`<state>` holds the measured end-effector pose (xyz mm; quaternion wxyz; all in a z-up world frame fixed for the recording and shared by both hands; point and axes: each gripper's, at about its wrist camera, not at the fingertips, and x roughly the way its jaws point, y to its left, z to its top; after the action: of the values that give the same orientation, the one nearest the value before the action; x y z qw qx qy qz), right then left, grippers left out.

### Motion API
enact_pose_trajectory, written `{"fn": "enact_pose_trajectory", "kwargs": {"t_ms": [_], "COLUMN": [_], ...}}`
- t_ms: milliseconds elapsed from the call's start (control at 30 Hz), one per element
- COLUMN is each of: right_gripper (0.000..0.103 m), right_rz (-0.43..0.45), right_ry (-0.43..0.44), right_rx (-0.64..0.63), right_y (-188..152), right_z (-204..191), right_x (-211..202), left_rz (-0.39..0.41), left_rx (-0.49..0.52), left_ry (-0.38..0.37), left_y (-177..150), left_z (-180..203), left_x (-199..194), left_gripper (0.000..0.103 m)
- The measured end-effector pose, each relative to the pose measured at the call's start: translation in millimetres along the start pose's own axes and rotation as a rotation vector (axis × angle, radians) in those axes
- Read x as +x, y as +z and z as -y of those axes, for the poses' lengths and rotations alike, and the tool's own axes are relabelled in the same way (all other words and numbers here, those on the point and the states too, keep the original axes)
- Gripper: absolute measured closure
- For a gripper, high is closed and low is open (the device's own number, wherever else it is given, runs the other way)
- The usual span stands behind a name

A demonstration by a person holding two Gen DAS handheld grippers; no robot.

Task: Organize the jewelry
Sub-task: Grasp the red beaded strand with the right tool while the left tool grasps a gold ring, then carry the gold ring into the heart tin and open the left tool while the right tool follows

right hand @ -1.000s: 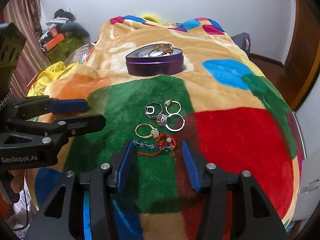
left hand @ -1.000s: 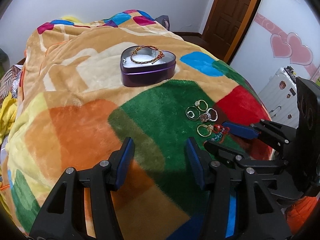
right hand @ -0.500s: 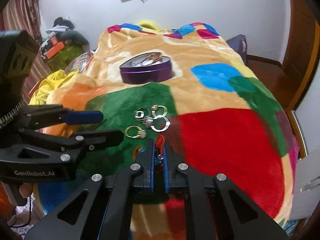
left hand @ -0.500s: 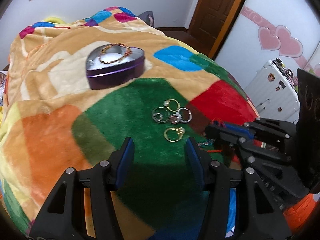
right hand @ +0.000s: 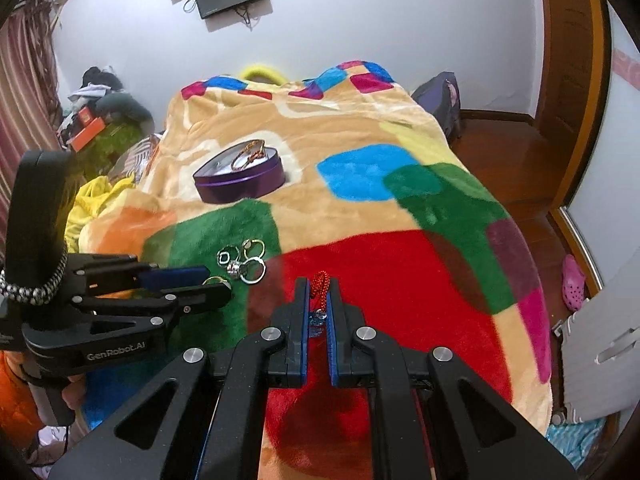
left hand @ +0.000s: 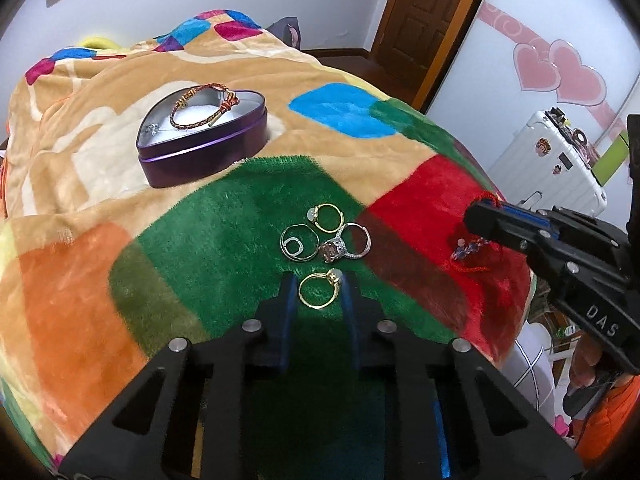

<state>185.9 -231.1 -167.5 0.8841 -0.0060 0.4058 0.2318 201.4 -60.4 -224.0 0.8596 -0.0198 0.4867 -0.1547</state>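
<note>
— Where? 
— On a bed with a fuzzy patchwork blanket [left hand: 224, 216]; brown door [left hand: 432, 16] behind the purple heart tin [left hand: 202, 152].

— And the claws? 
— Left gripper [left hand: 318, 292] narrow around a gold ring [left hand: 320, 289], touching unclear. Right gripper [right hand: 317, 300] pinching a red bead bracelet [right hand: 320, 282], partly hidden. Three more rings [left hand: 324, 232] nearer the tin.

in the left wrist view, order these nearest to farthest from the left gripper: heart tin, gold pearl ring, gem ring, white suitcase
1. gold pearl ring, between the left gripper jaws
2. gem ring, just beyond
3. heart tin, far left on the blanket
4. white suitcase, off the bed, right
</note>
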Motion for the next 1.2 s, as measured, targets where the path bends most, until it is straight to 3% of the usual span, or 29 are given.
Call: {"fn": "enact_pose_trajectory", "kwargs": {"t_ms": [400,767,1200], "right_gripper": [0.097,0.097,0.097], "right_rz": [0.042,0.103,0.161], "right_ry": [-0.001,0.017,0.073], "right_rx": [-0.032,-0.078,-0.122], "right_y": [20,53,101], "right_z": [-11,-34,-60], "right_x": [-10,-10,12], "left_rz": [0.076,0.188,0.244], "left_rx": [-0.016,-0.061,-0.081], "left_ry": [0.012,0.066,0.097], "left_y": [5,26,52], "left_z": [-11,-47,-81], "left_x": [-32,-69,-72], "left_gripper": [0.084,0.084,0.084]}}
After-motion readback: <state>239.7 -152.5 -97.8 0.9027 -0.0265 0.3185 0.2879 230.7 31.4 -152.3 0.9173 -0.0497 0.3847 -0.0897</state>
